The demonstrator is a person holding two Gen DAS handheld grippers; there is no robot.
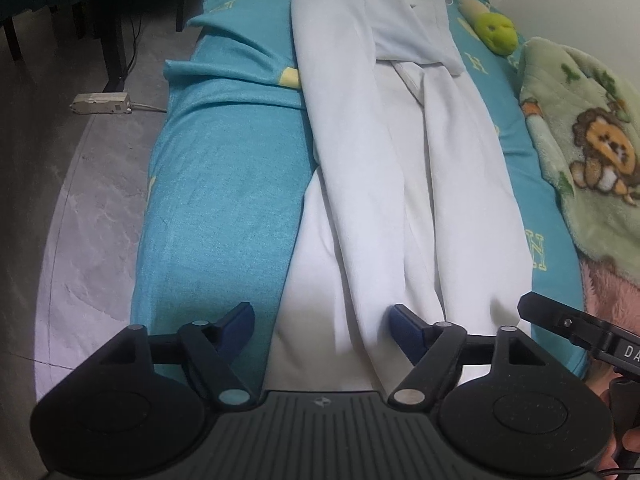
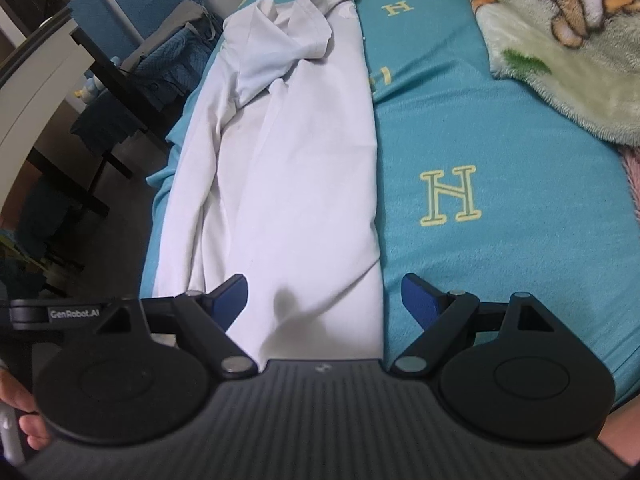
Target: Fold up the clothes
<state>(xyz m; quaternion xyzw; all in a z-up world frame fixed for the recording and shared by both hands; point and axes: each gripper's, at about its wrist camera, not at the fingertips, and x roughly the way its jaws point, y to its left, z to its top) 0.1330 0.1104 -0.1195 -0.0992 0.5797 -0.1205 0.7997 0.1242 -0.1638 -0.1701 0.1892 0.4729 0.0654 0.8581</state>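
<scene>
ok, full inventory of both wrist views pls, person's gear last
garment: 1, white, folded lengthwise into a long strip on the bed
bedsheet: 1, teal with yellow letters, covers the bed
blanket: 1, pale green with lion print, right of the garment
plush toy: 1, lime green, far end by the blanket
power strip: 1, whitish, on the floor left of the bed
chair: 1, blue, far left
left gripper: 1, black, open over the near hem
right gripper: 1, black, open over the near hem
</scene>
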